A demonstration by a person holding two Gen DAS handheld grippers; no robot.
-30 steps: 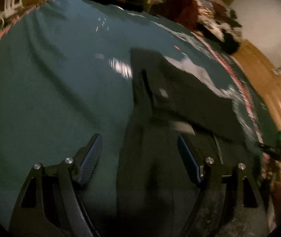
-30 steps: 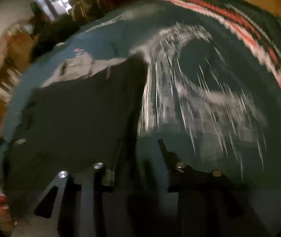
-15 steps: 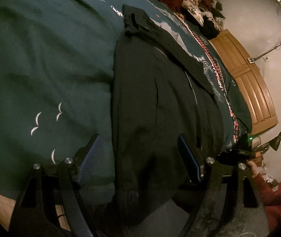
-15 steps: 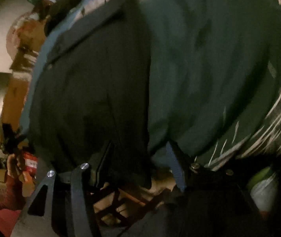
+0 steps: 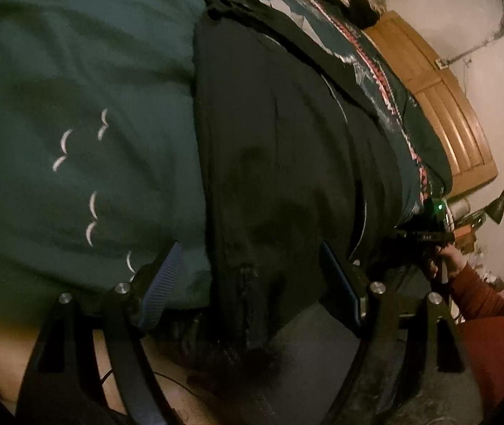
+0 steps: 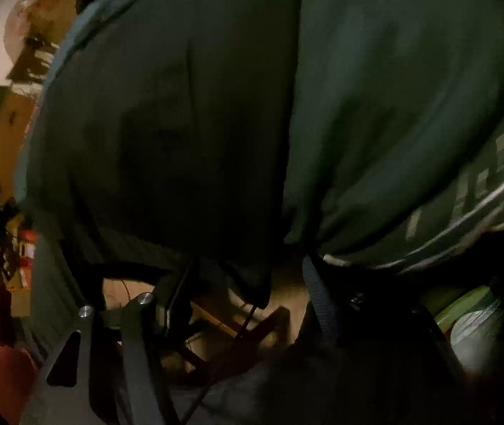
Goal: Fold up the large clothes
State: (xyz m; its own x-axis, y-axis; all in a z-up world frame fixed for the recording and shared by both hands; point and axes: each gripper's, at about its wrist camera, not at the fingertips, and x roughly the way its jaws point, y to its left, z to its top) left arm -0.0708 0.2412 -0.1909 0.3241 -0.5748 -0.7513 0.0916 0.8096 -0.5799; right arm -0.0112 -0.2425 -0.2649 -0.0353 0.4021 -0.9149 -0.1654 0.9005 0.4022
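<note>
Looking along the left claw [image 5: 250, 283] — jaws apart, gripping nothing — black trousers [image 5: 280, 163] lie lengthwise on the teal bedspread [image 5: 75, 106], their near end overhanging the bed's edge. Right view: right claw [image 6: 248, 294] likewise open at that hanging end — folding seemingly unfinished.

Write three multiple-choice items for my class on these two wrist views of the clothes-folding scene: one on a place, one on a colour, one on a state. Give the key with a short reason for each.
1. Where does the black garment lie?
A. On the green bedspread
B. On the floor
C. On a hanger

2. What colour are the small curved marks on the bedspread?
A. Red
B. White
C. Yellow

3. How is the left gripper?
A. Shut on the garment
B. Shut on the bedspread
C. Open, with the garment's near end between its fingers

Key: 1 A, it is spread along the bedspread. 2 B, they show pale white on green. 3 C, the blue pads stand wide apart.
</note>
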